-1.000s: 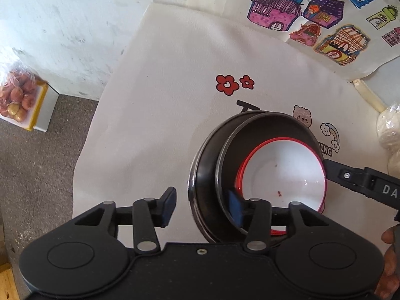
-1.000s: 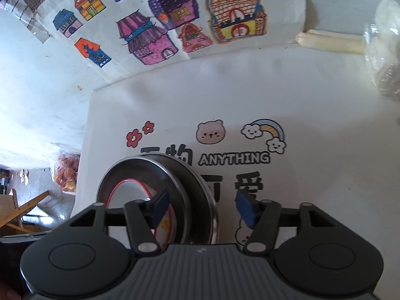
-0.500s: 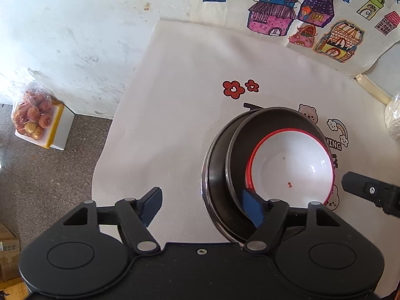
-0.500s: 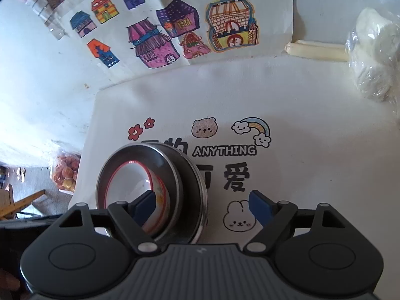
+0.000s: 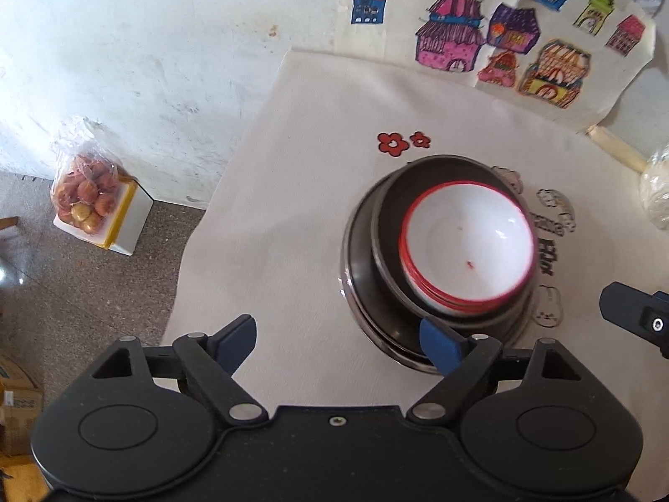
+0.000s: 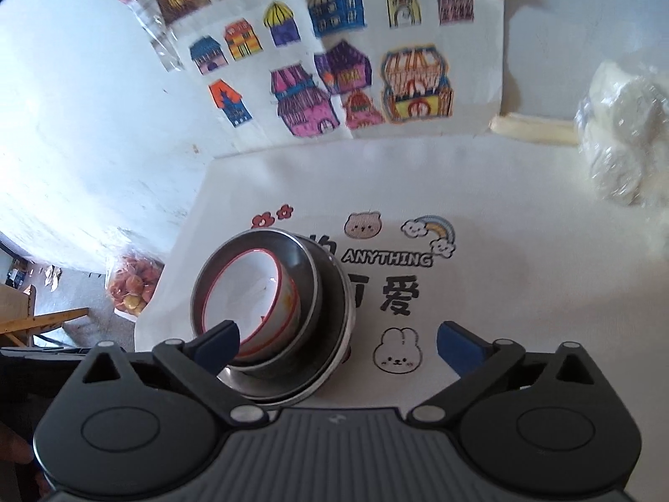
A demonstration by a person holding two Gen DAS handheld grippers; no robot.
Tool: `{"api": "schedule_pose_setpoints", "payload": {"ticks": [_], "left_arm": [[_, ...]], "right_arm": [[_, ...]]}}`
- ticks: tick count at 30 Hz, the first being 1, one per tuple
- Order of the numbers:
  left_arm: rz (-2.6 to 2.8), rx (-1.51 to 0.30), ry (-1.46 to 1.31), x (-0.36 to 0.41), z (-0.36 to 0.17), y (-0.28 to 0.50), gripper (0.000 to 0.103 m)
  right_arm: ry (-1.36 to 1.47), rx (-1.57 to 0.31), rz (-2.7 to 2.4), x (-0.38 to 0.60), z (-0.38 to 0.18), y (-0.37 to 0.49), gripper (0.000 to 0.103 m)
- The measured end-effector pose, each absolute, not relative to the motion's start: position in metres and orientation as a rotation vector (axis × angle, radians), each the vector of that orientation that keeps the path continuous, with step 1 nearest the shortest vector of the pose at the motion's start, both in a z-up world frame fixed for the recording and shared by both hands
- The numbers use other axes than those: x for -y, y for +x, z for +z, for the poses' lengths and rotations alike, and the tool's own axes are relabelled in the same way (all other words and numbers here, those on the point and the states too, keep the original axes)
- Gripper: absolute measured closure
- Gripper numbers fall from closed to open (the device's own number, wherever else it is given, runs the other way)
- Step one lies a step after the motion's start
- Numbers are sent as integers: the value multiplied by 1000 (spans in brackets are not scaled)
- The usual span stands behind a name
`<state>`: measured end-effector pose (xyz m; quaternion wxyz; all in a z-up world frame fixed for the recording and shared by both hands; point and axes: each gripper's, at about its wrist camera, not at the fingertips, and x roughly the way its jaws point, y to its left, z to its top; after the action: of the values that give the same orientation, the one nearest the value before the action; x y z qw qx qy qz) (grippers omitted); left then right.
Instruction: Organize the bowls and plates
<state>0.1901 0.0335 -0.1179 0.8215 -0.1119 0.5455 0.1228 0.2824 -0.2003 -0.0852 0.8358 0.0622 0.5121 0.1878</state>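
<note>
A white bowl with a red rim sits nested in a steel bowl, which sits in a wider steel plate, stacked on the white printed cloth. The stack also shows in the right wrist view. My left gripper is open and empty, above the near edge of the stack. My right gripper is open and empty, just right of the stack and above it. The right gripper's body shows at the right edge of the left wrist view.
A wall poster of colourful houses hangs behind the table. A clear bag of white items and a pale roll lie at the back right. A bag of fruit on a box stands on the floor at the left.
Both grippers have opened wider and pulled up and back from the stack. The left gripper's right finger has left the steel bowl's rim. The stack stays put.
</note>
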Motion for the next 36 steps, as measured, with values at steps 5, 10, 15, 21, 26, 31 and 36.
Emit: {"api": "schedule_pose_setpoints", "payload": {"ticks": [5,10,15,21,26,31,36], "left_arm": [[248,-1090,-281,-22,-107,168,1],[243,-1050,-309,-15,-96,148,1],[255,-995,-306,-10,-83,124,1],[263,-915,-306,-5,-67,92,1],[233,-872,-307,-2,-59,71,1],[232,-838,-287,-1,-53,57,1],[236,-819,-261,-8,-47,47,1]], "right_arm": [[98,-1005,403,209,-70,266,0],[72,-939,415,214,-58,247,0],[70,-907,431,216,-50,228,0],[75,-856,435,221,-39,203,0],[73,-823,429,227,-35,182,0],[83,-833,402,231,-34,169,0],[108,-850,371,233,-36,158,0]]}}
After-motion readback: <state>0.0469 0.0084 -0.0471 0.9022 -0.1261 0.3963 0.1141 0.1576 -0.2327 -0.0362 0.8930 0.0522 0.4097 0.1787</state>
